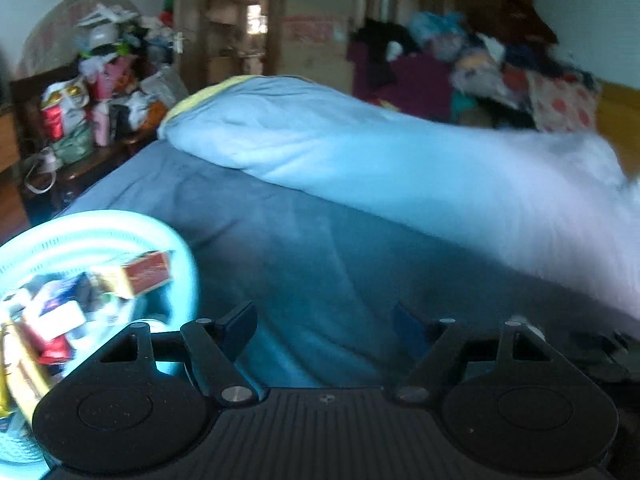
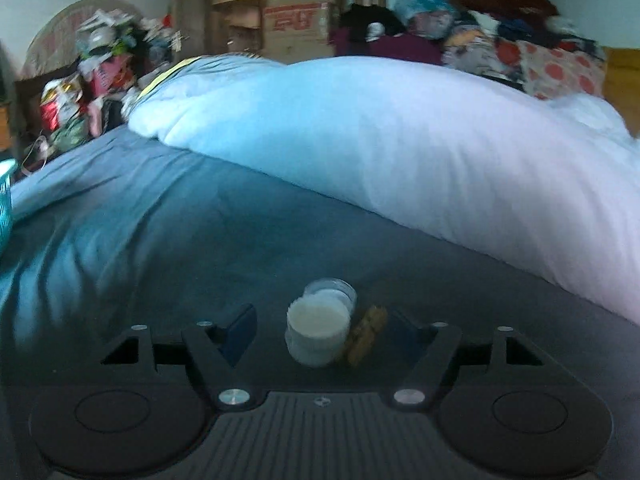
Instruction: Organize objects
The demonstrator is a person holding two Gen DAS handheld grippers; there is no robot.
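Blue bedsheet fabric (image 2: 200, 248) stretches out under both tools, with a long pale, puffy quilt (image 2: 400, 140) lying across it ahead of them.

The right gripper (image 2: 324, 330) has its jaws set wide apart and grips nothing. Between its dark blue fingertips (image 2: 240, 330), lying on the sheet, is a small clear round jar with a white lid (image 2: 318, 324), tipped on its side so the lid faces the camera. Just beside the jar, on the side of the right-hand fingertip, lies a small brown oblong thing (image 2: 366, 334), too blurred to name; whether it touches the jar cannot be told. Neither fingertip touches the jar.

The left gripper (image 1: 326, 326) is also spread wide and empty, hovering over bare sheet. To its left, close by its left-hand fingertip (image 1: 240, 326), sits a round light-turquoise plastic basket (image 1: 120, 224) holding a jumble of small packets and boxes, among them a red and gold carton (image 1: 146, 272) leaning near the top. The same basket's edge (image 2: 6, 196) shows far to the left of the right gripper.

Beyond the quilt, heaps of clothes (image 2: 500, 44) and bags (image 1: 80, 92) are stacked against the walls.
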